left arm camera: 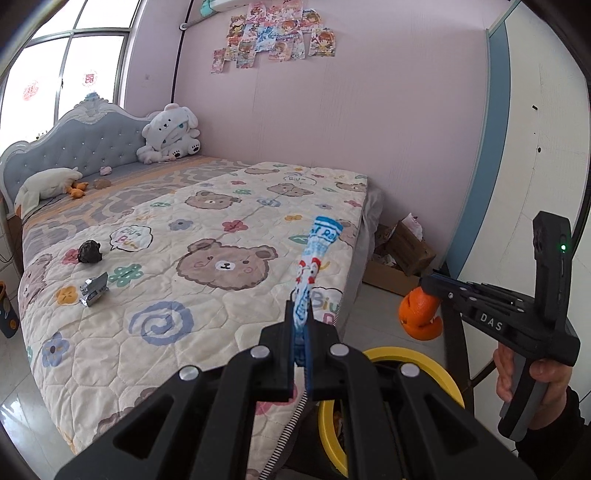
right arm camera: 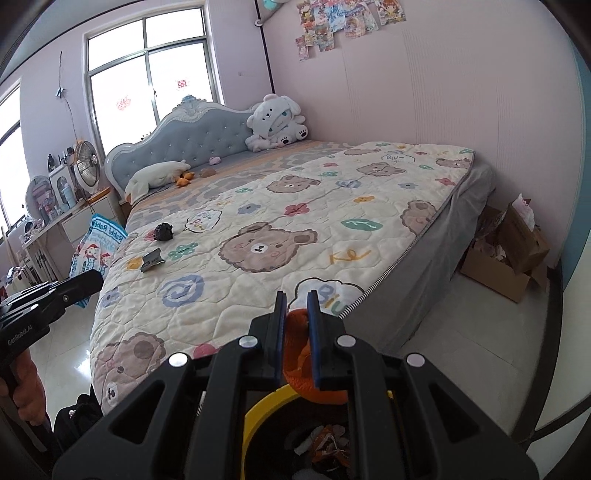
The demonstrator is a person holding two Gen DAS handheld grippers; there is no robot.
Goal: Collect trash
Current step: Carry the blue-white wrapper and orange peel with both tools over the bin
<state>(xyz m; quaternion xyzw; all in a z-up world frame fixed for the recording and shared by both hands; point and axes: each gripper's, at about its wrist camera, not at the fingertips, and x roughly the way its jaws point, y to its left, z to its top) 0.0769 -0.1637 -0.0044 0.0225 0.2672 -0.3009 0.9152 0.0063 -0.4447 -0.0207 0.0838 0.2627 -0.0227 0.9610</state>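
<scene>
Bed (left arm camera: 221,206): fills the middle of both views; covered by a quilt (right arm camera: 280,236) printed with bears and flowers; padded blue headboard (left arm camera: 85,140) at the far end, under the window (right arm camera: 155,66)

Wall beside the bed: pink; a cluster of cartoon posters (left arm camera: 277,33) pinned high above the mattress

Cardboard box (right arm camera: 506,254): on the floor past the foot corner of the bed, against the wall; flaps open, paper scraps inside

Plush toys: a white plush (right arm camera: 275,122) sits against the headboard; a white goose-like plush (left arm camera: 44,184) lies flat on the bed just below the headboard

Bin (right arm camera: 258,417): yellow-rimmed, on the floor just off the near corner of the bed; crumpled wrappers visible inside in the right wrist view

Right gripper (right arm camera: 296,325): jaws clamped on an orange peel (right arm camera: 299,354); held just above the bin's yellow rim, off the bed's near edge

Left gripper (left arm camera: 300,332): jaws pressed together on the lower end of a blue-and-white snack wrapper (left arm camera: 314,266); the wrapper stands upward from the jaws, over the bed's near corner, beside the bin

Black wad (left arm camera: 89,252): crumpled, lying on the quilt on the bed's window side, well apart from both grippers

Silver packet (left arm camera: 94,290): flattened foil, on the quilt near the black wad, toward the bed's foot
</scene>
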